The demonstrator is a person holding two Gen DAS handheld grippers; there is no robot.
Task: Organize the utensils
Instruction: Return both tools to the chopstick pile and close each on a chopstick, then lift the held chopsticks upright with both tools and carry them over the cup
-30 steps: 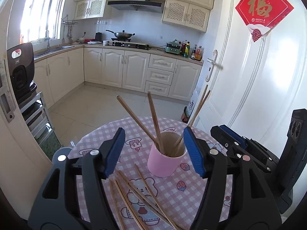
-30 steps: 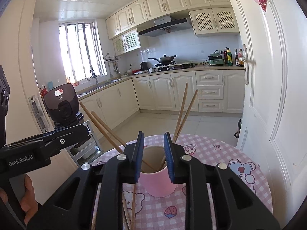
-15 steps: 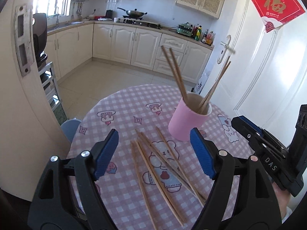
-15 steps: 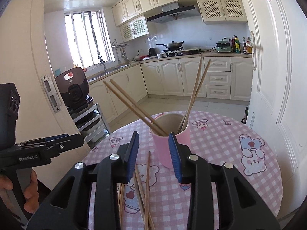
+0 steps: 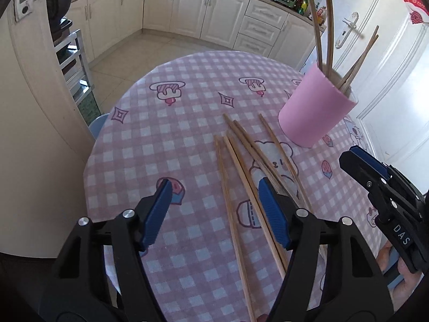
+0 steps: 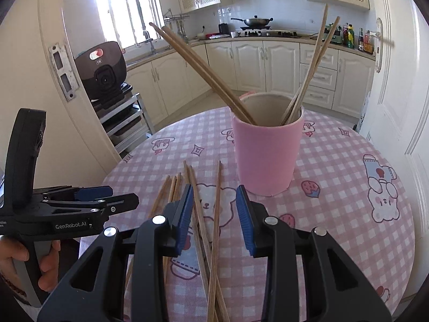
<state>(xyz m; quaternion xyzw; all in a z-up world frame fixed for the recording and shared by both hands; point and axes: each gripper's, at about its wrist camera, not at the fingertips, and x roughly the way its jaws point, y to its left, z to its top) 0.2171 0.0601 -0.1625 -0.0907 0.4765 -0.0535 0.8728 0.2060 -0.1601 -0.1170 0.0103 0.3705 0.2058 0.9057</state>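
Note:
A pink cup (image 6: 265,155) stands on the round checked table (image 6: 348,161) with several wooden chopsticks leaning in it; it also shows in the left wrist view (image 5: 316,112). Several loose chopsticks (image 5: 241,166) lie flat on the cloth in front of the cup, also in the right wrist view (image 6: 206,214). My left gripper (image 5: 214,201) is open and empty, low over the near ends of the loose chopsticks. My right gripper (image 6: 214,209) is open and empty, just above the loose chopsticks, short of the cup.
The table's edge (image 5: 91,155) drops off at the left beside a cream door frame (image 5: 34,107). A white door (image 6: 402,107) stands to the right. A black appliance on a metal rack (image 6: 107,75) stands behind. Kitchen cabinets (image 6: 268,64) line the back.
Both grippers have pulled back from the cup and tilted down toward the loose chopsticks. The right gripper has opened wider. The left gripper has dropped low over the chopsticks.

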